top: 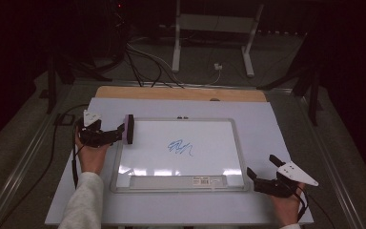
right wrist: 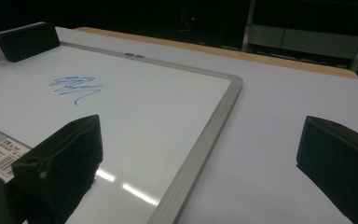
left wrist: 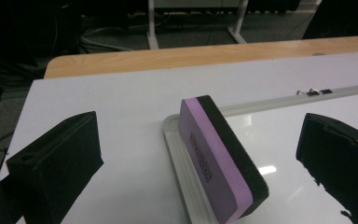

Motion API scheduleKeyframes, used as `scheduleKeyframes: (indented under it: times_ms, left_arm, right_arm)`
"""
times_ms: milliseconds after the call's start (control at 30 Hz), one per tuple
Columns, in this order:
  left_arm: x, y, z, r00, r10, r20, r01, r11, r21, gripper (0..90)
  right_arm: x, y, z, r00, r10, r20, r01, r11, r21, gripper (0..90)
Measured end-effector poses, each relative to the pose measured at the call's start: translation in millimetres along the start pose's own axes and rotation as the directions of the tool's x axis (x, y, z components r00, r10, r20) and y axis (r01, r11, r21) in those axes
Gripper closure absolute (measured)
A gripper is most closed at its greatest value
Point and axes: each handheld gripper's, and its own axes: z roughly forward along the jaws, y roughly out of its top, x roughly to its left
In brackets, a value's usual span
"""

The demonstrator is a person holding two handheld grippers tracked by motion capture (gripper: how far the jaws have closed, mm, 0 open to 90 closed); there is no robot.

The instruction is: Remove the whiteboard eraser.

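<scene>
While the purple foam eraser with the black felt face [left wrist: 219,163] is leaning on the top-left corner of the white, grey-framed dry-erase board [top: 240,143], the left gripper [top: 119,135] is sitting right at it. In the left gripper view the jaws are standing wide apart with the eraser between them, clear of both, so nothing is being gripped yet. The eraser is resting tilted, partly on the frame and partly over the glossy surface, felt side turned toward the board.

Further in, the blue marker scribble [top: 180,148] is waiting near the middle of the board, well apart from the eraser. The right gripper [top: 259,170] is hovering off the board's lower-right corner above the white tabletop [top: 276,124], its jaws also spread wide and holding nothing.

Risk seems to be gathering around the pick-up. Because the eraser is lying skewed to the jaws, a closing squeeze may be catching it corner-first and twisting or flipping it off the frame. Soft foam may also be compressing and slipping if gripped too near one end. If the felt ends up facing sideways instead of down, the wipe would be smearing rather than clearing the scribble, and an unsteadied board could be sliding under the push.
</scene>
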Motion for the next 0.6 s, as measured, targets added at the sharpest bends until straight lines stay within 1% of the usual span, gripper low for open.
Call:
scheduleKeyframes:
  times_ms: [100,200,600]
  left_arm:
    - [0.2,-0.3,3.4,1.0,0.0,-0.007,0.0,1.0,0.008,0.7]
    - [0.7,-0.5,7.2,0.9998,-0.009,-0.015,0.01,0.9998,0.016,0.7]
    - [0.2,-3.2,23.7,0.9992,-0.034,-0.022,0.035,0.9978,0.056,1.4]
  right_arm:
    - [0.1,-0.1,0.4,1.0,-0.001,-0.001,0.001,1.0,0.0,0.7]
    - [0.1,-0.1,0.5,1.0,-0.001,-0.001,0.001,1.0,0.0,0.7]
    - [-0.3,-0.1,0.8,1.0,-0.002,-0.003,0.002,1.0,0.001,0.7]
